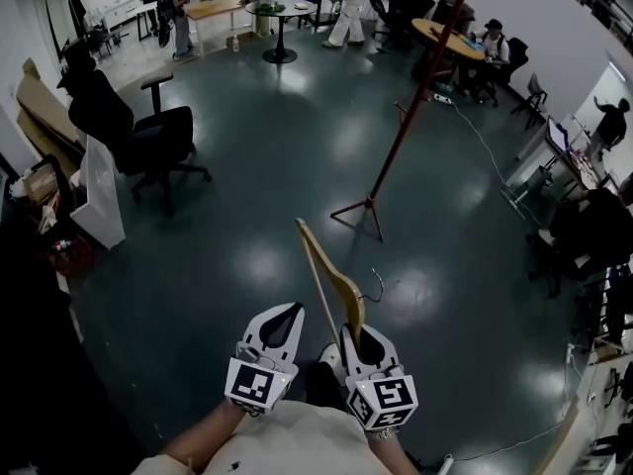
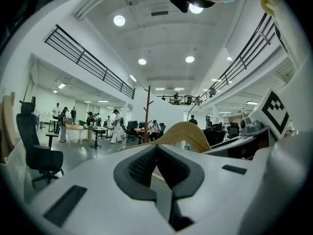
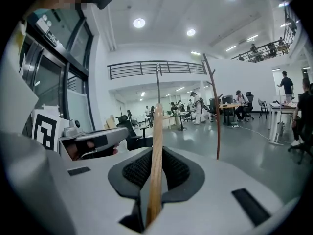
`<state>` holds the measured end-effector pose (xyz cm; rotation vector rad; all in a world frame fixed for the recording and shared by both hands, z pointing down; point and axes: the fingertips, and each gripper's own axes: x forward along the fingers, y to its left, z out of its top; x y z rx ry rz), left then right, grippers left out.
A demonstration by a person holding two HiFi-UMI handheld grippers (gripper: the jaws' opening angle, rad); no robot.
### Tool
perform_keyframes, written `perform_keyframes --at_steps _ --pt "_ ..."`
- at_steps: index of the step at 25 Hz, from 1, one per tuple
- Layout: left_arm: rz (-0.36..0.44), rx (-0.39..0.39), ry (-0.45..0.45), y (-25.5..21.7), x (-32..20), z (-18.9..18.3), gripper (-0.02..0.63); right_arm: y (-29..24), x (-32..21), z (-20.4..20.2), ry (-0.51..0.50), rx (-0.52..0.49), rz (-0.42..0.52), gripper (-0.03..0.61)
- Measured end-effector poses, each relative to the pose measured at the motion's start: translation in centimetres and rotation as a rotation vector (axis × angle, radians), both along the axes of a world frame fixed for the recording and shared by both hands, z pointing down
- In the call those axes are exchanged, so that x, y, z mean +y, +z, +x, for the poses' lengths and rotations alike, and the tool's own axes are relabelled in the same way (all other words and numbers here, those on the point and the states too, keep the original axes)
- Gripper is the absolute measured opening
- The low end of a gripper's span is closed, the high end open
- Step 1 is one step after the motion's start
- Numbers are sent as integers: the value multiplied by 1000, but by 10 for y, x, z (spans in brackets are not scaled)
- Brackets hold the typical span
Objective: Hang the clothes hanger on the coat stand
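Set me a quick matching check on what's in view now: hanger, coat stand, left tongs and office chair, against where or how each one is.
Things:
1. wooden clothes hanger
2. coat stand
3. left tongs
4. black office chair

Place or state:
A. shut, holding nothing
B. on the floor off to the left
C. clamped in the right tongs
D. standing on the floor ahead, on splayed feet

Pairs: 1-C, 2-D, 3-A, 4-B.

Smooth pale-wood clothes hanger (image 1: 334,283), glossy dark floor (image 1: 277,156).
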<state>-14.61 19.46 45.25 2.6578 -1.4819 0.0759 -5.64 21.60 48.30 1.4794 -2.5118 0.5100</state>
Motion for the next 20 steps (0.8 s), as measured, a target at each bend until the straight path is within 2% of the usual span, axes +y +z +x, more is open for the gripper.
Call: perform_keyframes --at_steps 4,7,12,16,20 --pt "48 -9 -41 -6 -50 28 12 3 -51 28 -28 -14 -9 67" --pt "12 -31 -80 -14 -82 59 12 -9 -87 62 -58 -14 -3 67" --pt "64 5 -133 -35 -124 103 12 -28 -135 104 -80 -28 23 67" --pt "25 -38 -123 -36 -148 118 12 -29 -158 116 -108 -37 9 67" --pt "37 -23 -131 -34 -180 124 12 -25 -182 132 -88 -22 7 67"
